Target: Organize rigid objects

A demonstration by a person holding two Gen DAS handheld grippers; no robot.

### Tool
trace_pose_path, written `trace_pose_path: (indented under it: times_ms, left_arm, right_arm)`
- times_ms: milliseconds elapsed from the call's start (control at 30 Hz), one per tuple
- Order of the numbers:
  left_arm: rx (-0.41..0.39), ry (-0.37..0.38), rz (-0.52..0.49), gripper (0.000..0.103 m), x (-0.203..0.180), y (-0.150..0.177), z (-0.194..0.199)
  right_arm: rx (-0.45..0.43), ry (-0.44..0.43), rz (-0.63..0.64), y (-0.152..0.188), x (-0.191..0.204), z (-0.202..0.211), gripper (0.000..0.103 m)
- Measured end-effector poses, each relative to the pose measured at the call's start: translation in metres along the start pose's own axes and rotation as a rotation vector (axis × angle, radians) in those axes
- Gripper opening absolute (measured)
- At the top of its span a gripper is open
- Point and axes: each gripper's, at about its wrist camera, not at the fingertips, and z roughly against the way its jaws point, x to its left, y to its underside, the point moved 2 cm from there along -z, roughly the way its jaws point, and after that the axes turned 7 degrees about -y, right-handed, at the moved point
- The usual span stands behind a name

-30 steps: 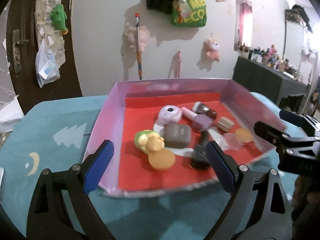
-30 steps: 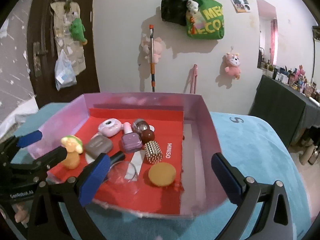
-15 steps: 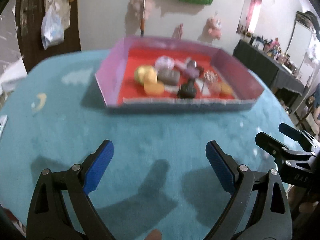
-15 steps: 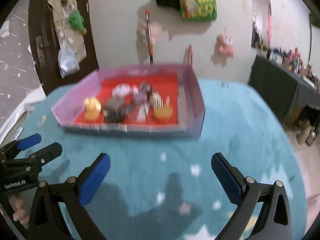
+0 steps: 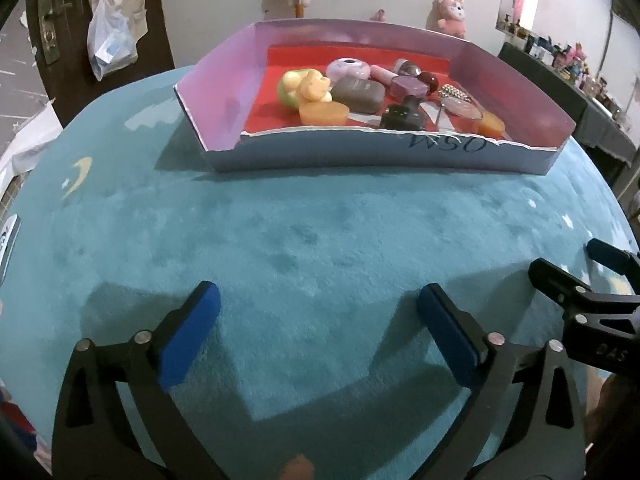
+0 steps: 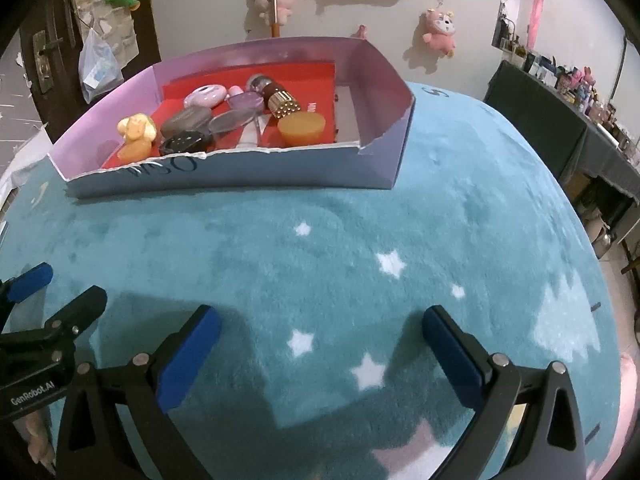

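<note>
Both tongs, left [image 5: 318, 330] and right [image 6: 320, 346], hang spread and empty over the teal counter [image 5: 320, 240]. The trinkets [image 5: 356, 94] lie gathered in the box [image 5: 360, 156] at 12 o'clock, fitting either sorted or awaiting unpacking.

A shallow lilac cardboard box [image 5: 400, 156] with a torn paper edge is seen on a plush, fuzzy teal blanket [image 5: 312, 240]; glossy plastic trinkets [image 6: 204, 96] are held inside.
</note>
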Motion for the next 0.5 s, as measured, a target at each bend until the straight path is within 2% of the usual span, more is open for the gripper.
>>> trace_pose_path:
  times_ms: [500]
  left_arm:
    - [-0.001,-0.001,0.008,0.103,0.0017,-0.0034,-0.0024]
  right_arm:
    - [-0.009,-0.005,-0.008,0.0006,-0.0022,0.0009,0.103]
